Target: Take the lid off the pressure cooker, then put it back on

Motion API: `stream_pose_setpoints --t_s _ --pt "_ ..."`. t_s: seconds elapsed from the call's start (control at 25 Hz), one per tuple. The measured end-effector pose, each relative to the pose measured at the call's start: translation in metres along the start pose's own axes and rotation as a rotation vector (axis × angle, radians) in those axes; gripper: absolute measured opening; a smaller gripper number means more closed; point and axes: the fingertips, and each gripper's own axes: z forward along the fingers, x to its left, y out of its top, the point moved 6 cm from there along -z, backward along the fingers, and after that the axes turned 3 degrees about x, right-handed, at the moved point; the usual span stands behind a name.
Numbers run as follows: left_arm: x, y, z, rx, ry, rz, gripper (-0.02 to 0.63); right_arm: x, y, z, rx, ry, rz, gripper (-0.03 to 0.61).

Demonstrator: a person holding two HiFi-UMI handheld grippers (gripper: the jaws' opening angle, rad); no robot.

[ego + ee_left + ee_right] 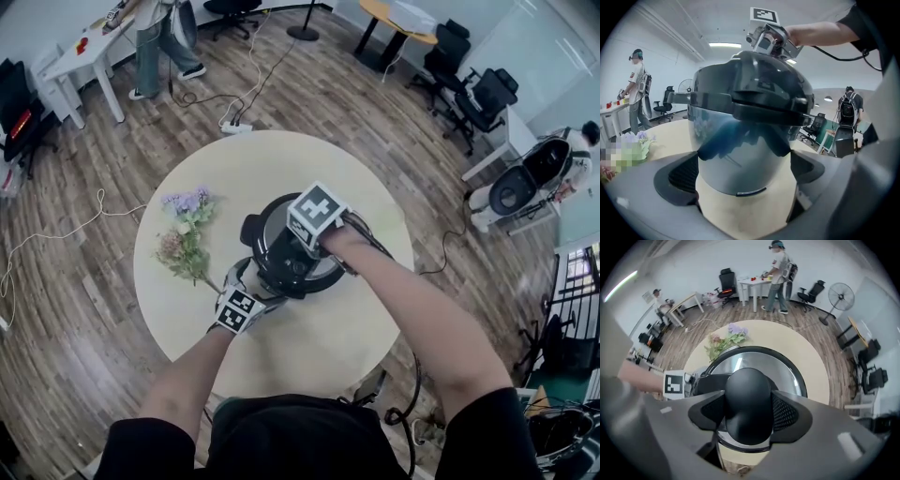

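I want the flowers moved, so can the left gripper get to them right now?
Probably yes, once freed: the flowers lie beside the left gripper, nothing between, but it is clamped on the cooker.

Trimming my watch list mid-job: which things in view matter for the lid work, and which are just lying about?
In the job: pressure cooker, lid, lid knob, right gripper clamped on that knob, left gripper gripping the cooker body.
Lying about: flower bunch on the table, floor cables, office chairs, standing fan.
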Motion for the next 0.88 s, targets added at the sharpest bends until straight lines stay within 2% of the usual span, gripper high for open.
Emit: stream_pose_setpoints --t_s 0.08,0.12,0.32,0.44,0.88 --pt "0.0003 0.0007 0.0003 0.001 0.002 0.001 0.589 -0.0017 0.0005 0.0007 0.018 -0.012 0.109 0.288" --pt "0.0001 0.0015 0.0002 0.001 0.002 0.001 0.589 -0.0021 0.0007 0.0 0.023 -0.017 0.13 0.29" --pt "0.0002 0.0017 -0.0007 0.006 -0.003 0.0 0.589 -0.0002 -0.0025 -0.004 -0.036 -0.02 0.04 0.291" --pt "0.0 0.0013 0.0 0.003 -0.004 0.001 0.589 -0.0005 -0.0035 -0.0031 -0.031 -0.011 0.009 0.291" --pt "0.0006 0.0021 -0.0002 0.001 -0.003 0.004 0.589 -0.0012 -0.0015 -0.0033 0.001 -0.014 0.02 0.285"
